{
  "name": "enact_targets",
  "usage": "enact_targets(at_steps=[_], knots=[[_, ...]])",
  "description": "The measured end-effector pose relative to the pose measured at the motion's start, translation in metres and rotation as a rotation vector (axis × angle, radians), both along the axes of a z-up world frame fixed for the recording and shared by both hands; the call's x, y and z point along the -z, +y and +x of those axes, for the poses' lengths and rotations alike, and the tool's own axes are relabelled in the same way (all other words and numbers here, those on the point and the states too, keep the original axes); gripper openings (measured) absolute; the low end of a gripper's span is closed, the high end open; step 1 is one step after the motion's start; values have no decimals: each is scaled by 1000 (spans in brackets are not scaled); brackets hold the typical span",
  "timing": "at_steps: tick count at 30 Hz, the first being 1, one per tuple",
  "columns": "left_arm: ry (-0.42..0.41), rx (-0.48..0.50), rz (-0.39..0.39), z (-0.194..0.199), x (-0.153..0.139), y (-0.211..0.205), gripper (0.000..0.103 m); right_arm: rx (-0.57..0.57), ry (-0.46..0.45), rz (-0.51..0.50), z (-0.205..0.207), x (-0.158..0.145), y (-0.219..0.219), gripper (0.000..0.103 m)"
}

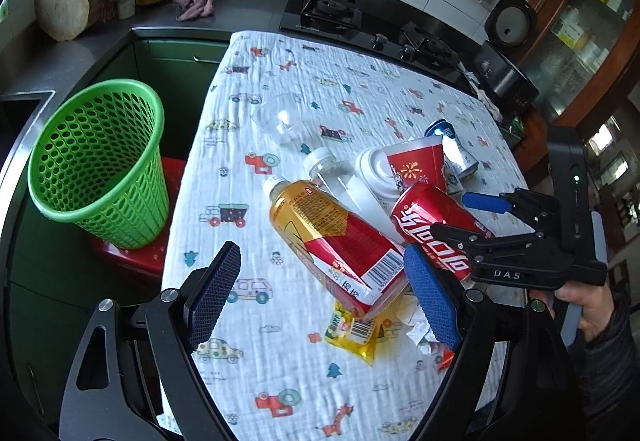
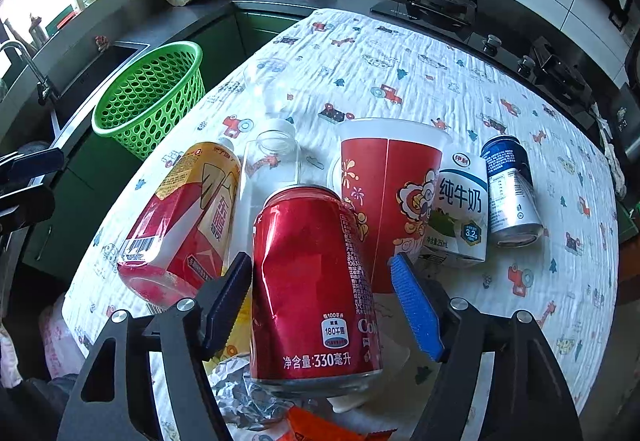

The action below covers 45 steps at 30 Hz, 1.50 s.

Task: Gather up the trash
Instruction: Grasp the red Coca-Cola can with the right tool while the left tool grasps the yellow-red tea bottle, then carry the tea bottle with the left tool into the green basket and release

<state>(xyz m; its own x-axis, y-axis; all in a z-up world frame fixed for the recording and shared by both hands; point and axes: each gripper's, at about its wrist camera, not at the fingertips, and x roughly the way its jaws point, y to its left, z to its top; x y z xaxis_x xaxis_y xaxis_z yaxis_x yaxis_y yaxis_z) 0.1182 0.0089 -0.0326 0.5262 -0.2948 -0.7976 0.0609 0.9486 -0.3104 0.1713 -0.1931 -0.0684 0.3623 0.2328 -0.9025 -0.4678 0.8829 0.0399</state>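
Observation:
A dented red cola can [image 2: 312, 281] lies on the pile of trash on the patterned tablecloth [image 2: 440, 81]. My right gripper [image 2: 320, 259] straddles the can: the left pad touches its side and a narrow gap shows at the right pad. In the left wrist view the right gripper [image 1: 452, 213] reaches over the same can [image 1: 432, 229]. My left gripper [image 1: 322, 251] is open above the cloth. A yellow-and-red drink bottle [image 1: 332, 237] lies with its base beside that gripper's right pad. The green mesh basket [image 1: 100, 169] stands on a red stool to the left of the table.
Around the can lie a clear bottle [image 2: 272, 169], a red paper cup [image 2: 384, 193], a milk carton [image 2: 460, 209], a blue can [image 2: 512, 193], crumpled foil [image 2: 248, 397] and a yellow wrapper [image 1: 356, 333]. A gas stove [image 1: 328, 13] and a sink [image 2: 92, 69] border the table.

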Motion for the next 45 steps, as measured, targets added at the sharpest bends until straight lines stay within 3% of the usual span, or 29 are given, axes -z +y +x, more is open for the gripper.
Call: enact_targets(at_steps=[2, 5, 14, 25, 29, 36, 41, 45], knots=[[46, -11, -47, 12, 7, -2, 83, -8, 4, 1, 0, 0, 1, 66], [92, -24, -57, 28, 17, -9, 83, -18, 14, 11, 2, 0, 3, 58], [283, -81, -117, 71, 59, -15, 83, 6, 13, 46, -6, -6, -8, 58], [435, -131, -106, 108, 99, -23, 81, 55, -15, 90, -28, -21, -28, 58], [441, -136, -117, 109, 104, -20, 74, 74, -15, 97, -33, -21, -33, 58], [441, -92, -182, 98, 103, -9, 71, 91, -13, 112, -36, -22, -31, 58], [372, -48, -217, 84, 81, 4, 70, 84, -20, 132, -35, -27, -19, 58], [297, -36, -196, 78, 56, 23, 69, 73, -30, 152, -34, -33, -3, 58]])
